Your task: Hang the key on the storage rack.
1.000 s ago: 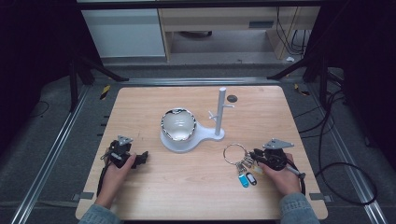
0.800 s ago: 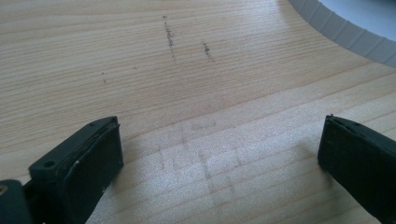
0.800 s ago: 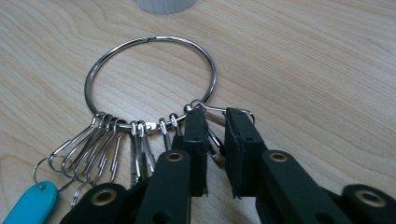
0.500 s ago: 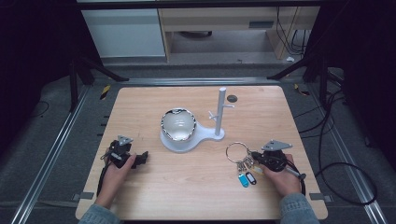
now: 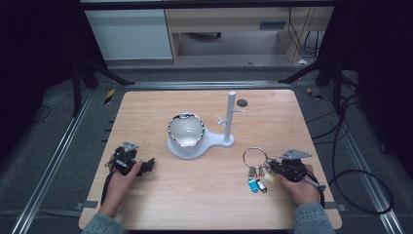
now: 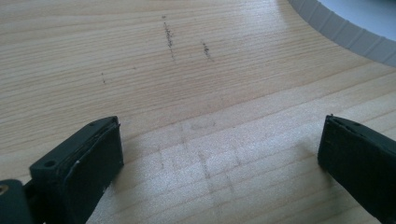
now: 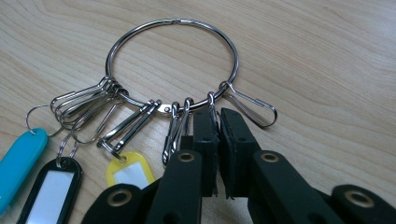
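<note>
Jaws of the right gripper pinch a clip on the key ring; left gripper gapes over bare table.

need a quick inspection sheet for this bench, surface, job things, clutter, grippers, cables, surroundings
surface: wooden table, light scuff marks
job's things: key ring flat on the table, with clips and blue, black and yellow tags; white stand with a bowl on its base
clutter: small dark disc near the far edge
grippers: right gripper shut on a clip on the key ring; left gripper open, nothing between the jaws
cables: black cables on the floor at right
surroundings: dark floor, metal rails, cabinets beyond the table
</note>
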### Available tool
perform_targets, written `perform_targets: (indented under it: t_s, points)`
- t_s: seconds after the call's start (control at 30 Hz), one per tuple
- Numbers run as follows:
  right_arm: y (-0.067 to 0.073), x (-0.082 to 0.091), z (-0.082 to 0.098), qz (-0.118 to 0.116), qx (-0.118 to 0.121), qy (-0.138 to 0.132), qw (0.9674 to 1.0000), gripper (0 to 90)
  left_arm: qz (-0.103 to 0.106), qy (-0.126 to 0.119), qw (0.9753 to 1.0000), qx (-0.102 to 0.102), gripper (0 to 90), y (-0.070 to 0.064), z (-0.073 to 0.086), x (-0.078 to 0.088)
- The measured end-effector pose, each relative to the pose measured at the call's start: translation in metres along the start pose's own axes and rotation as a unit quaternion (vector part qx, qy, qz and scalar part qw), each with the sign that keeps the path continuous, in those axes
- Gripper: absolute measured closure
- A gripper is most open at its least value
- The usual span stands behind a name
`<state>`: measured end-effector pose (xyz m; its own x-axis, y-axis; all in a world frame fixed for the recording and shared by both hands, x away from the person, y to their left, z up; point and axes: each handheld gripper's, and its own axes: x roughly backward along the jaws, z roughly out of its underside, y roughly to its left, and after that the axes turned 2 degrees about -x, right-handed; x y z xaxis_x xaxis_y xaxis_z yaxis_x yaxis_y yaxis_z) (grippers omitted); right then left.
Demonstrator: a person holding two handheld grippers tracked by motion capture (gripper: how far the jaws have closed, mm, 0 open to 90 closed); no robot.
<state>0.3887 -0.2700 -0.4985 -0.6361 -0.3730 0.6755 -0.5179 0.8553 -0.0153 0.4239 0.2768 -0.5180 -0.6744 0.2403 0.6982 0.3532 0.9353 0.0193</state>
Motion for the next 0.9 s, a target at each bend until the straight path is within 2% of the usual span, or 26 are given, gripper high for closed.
perform_targets:
  t_s: [0.1, 0.33, 0.9]
  points:
    - [0.0019, -0.0023, -0.0022, 0.001, -0.001, 0.001, 1.0, 80.8, 0.0, 0.0, 1.0, 0.0, 0.0, 0.0, 0.0, 0.0]
    - [0.0026, -0.0032, -0.0037, 0.004, -0.001, 0.003, 1.0, 79.8, 0.0, 0.0, 1.0, 0.0, 0.0, 0.0, 0.0, 0.0]
    - [-0.0009, -0.0009, -0.0038, -0.002, -0.022, 0.012, 0.9997, 88.4, 0.001, 0.0, 1.0, -0.001, 0.0, 0.0, 0.0, 0.0]
